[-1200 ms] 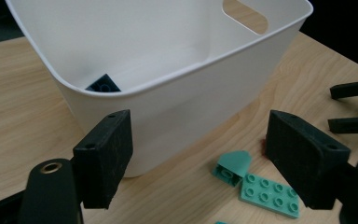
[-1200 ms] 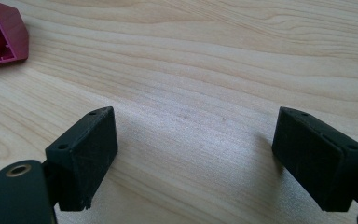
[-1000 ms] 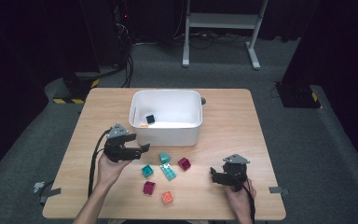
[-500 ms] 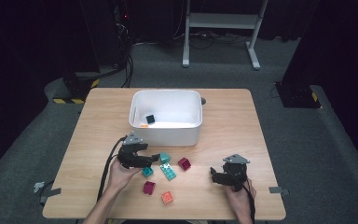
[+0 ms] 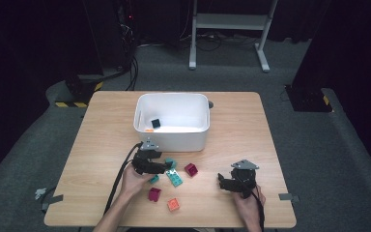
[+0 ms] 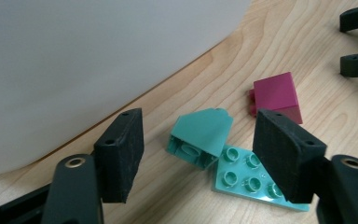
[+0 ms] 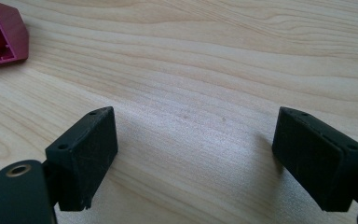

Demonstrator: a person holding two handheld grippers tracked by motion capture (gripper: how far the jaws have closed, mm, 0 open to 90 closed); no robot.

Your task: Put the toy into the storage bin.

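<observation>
My left gripper (image 5: 160,166) is low over the table just in front of the white bin (image 5: 174,137). Its jaws have just been closing, and a teal sloped brick (image 6: 200,135) lies between them; the pads (image 6: 121,154) stand apart from it on both sides. The brick leans on a flat teal plate (image 6: 247,177), with a magenta brick (image 6: 277,95) behind it. My right gripper (image 5: 222,180) rests at the front right, open over bare wood (image 7: 196,158). Inside the bin lies a black cube (image 5: 156,123).
Loose on the table near the front are a magenta brick (image 5: 154,194), an orange brick (image 5: 173,204) and a small teal brick (image 5: 154,179). Another magenta brick (image 5: 191,169) lies between the two grippers. The bin wall (image 6: 74,60) rises close on the left gripper's far side.
The left gripper has moved right and down, from beside the bin's front left corner to the teal bricks, and its jaws stand narrower. The right gripper has kept still.
</observation>
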